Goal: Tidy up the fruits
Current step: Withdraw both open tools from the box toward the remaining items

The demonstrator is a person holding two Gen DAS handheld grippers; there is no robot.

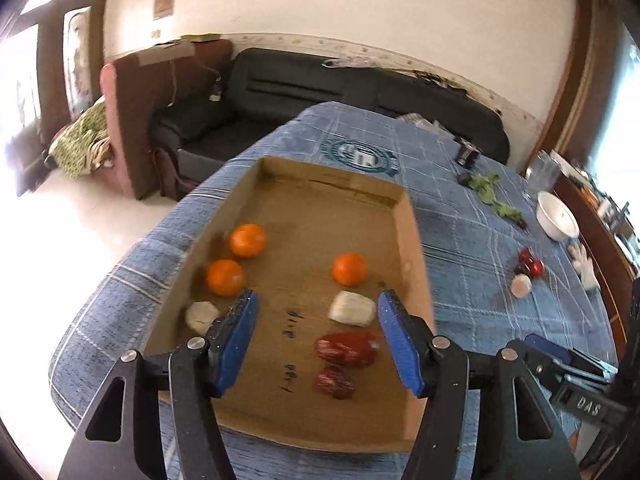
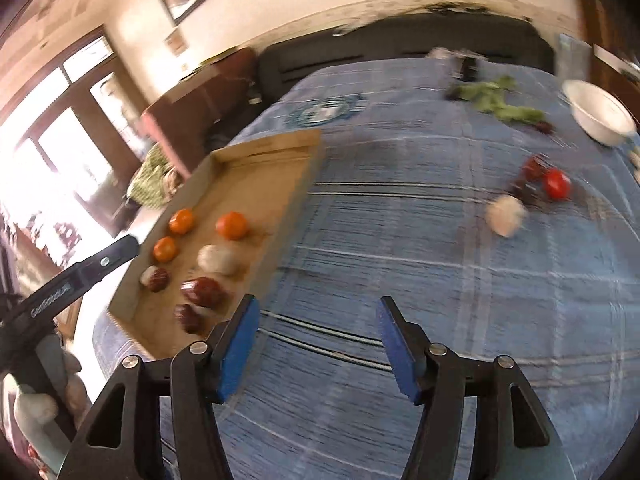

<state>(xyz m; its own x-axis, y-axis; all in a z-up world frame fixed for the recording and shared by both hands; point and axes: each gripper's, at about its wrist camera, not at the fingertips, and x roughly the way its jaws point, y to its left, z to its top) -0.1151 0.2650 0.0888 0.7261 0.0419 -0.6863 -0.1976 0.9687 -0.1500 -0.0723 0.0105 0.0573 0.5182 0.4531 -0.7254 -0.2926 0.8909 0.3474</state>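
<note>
Both claws are spread and empty: the left claw (image 1: 318, 312) is poised over the cardboard tray (image 1: 414, 248), while the right claw (image 2: 316, 320) is aimed at loose fruit at two o'clock; the pale fruit (image 2: 505, 214) is judged next.

The left tool (image 1: 318, 316) has black arms shaped like triangles, with round silver screws and flat blue pads (image 1: 240, 336) speckled with white. The right tool (image 2: 316, 324) looks just the same, and white letters mark its side
</note>
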